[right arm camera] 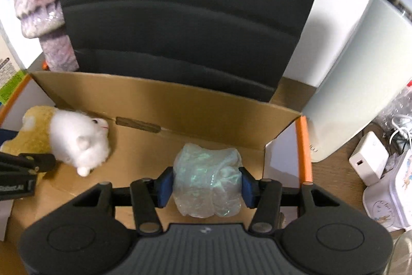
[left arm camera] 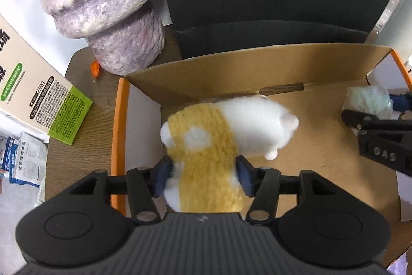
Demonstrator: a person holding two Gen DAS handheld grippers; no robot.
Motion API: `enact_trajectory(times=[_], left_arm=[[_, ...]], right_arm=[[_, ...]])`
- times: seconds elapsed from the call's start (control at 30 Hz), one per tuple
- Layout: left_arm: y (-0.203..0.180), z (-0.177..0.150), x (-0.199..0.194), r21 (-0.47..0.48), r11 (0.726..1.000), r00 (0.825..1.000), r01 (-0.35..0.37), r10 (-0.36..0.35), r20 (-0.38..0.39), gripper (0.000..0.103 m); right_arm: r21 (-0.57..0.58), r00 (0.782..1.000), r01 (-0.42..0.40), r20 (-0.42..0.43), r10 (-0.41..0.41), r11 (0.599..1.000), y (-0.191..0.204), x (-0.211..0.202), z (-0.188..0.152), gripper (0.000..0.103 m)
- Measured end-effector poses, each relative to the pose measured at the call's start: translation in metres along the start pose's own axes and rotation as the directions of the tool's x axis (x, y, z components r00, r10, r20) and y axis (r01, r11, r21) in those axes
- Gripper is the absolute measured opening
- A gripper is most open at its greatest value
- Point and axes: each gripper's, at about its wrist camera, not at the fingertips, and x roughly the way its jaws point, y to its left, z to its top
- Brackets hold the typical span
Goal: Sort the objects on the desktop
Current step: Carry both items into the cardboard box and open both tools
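Where the plush (left arm camera: 206,141) is: inside the cardboard box (left arm camera: 283,61), left half, lying on the floor of it; yellow body, white head w/ face toward the back wall.
Bag (right arm camera: 206,169): crumpled clear plastic w/ greenish sheen, same box, right half, near the right wall; well apart from plush.
L gripper (left arm camera: 204,177): pointing steeply down into box, jaws partway apart, plush between them. Blue pads (left arm camera: 163,178) meet the fur on both sides; no clear squeeze in the fur, so can't tell if it grips or just flanks.
R gripper (right arm camera: 207,187): also angled down into box, jaws partway apart, bag between. Pads touch bag's sides; can't tell if pressing.
Box: brown inside, orange trim on L and R edges, back flap up; sits on a wood desk (left arm camera: 85,125).
Behind box: black chair back (right arm camera: 180,17).
Left of box: beige-green carton (left arm camera: 38,94) lying flat; a fuzzy purple-grey thing (left arm camera: 103,4) at the back-left corner.
Right of box: tall white appliance (right arm camera: 360,68) just beside the wall; white charger (right arm camera: 368,159) further right.
Focus: plush a bit blurred in L cam.
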Motion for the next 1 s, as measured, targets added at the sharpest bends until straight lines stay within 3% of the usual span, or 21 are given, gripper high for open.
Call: enact_trajectory(times=[0.1,0.13,0.2,0.3,0.4,0.5,0.73,1.0], left_arm=[[0.001,0.001,-0.007,-0.006,1.000,1.000,-0.001,0.001,0.014,0.078],[0.000,0.002,-0.008,0.003,1.000,1.000,0.002,-0.002,0.018,0.079],[-0.002,0.003,-0.014,0.020,1.000,1.000,-0.012,0.012,0.028,0.082],[-0.001,0.004,-0.031,0.007,1.000,0.999,-0.017,0.017,0.042,0.086],[0.003,0.004,-0.050,-0.020,1.000,0.999,0.024,-0.023,0.034,0.091],[0.002,-0.001,-0.076,-0.028,0.999,0.997,0.029,-0.027,0.073,0.097],[0.005,-0.017,-0.150,-0.050,0.998,0.987,0.033,-0.025,0.159,0.098],[0.010,-0.060,-0.214,-0.052,0.998,0.968,0.042,-0.028,0.249,0.100]], right_arm=[[0.005,1.000,0.003,0.019,-0.003,1.000,0.002,-0.004,-0.001,0.062],[0.008,1.000,0.010,0.028,-0.010,1.000,0.003,-0.008,-0.001,0.073],[0.009,0.998,0.023,0.058,-0.023,1.000,0.001,-0.017,-0.002,0.080],[0.004,0.995,0.022,0.092,-0.022,1.000,0.002,-0.040,-0.002,0.080],[0.015,0.993,0.007,0.119,-0.009,1.000,0.000,-0.063,-0.001,0.080],[0.019,0.988,0.002,0.151,-0.005,1.000,0.001,-0.091,0.001,0.080],[-0.008,0.969,0.019,0.247,-0.016,1.000,0.006,-0.169,-0.007,0.083],[-0.046,0.944,0.023,0.330,-0.007,0.999,0.024,-0.250,-0.031,0.084]])
